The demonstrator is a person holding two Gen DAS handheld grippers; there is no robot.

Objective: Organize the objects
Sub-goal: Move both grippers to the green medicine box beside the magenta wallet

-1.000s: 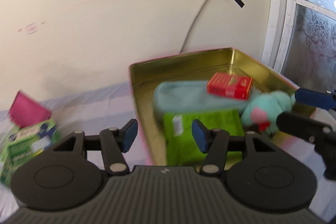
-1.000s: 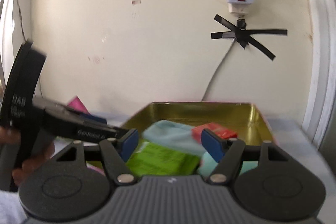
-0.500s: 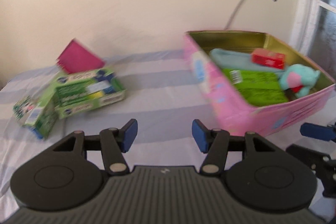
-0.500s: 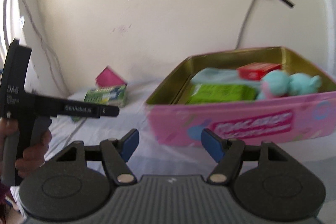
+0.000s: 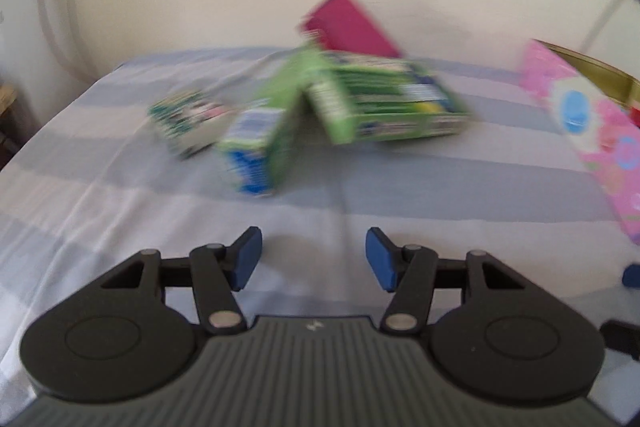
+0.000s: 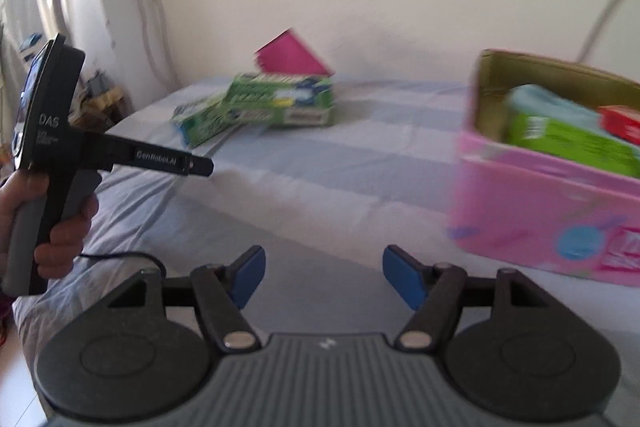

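Observation:
Three green cartons lie on the striped bed sheet: a large one (image 5: 384,107), a green-and-blue one (image 5: 260,147) and a small one (image 5: 184,123). A magenta box (image 5: 348,27) leans behind them. My left gripper (image 5: 314,251) hovers over the sheet short of the cartons, its jaws opening with nothing between them. My right gripper (image 6: 324,267) stands open and empty over the sheet, left of the pink storage box (image 6: 552,211). That box holds a green pack (image 6: 568,139), a light blue item (image 6: 548,103) and a red box (image 6: 622,123).
A hand holds the left gripper (image 6: 198,166) at the left of the right wrist view. The wall runs behind the bed, with cables down its left side. The bed's left edge drops off near clutter on the floor. Bare sheet lies between the cartons (image 6: 280,99) and the pink box.
Both views have swung left and down, from over the pink box's inside to the sheet. The green cartons now fill the left wrist view, nearer. The left jaws stand slightly wider.

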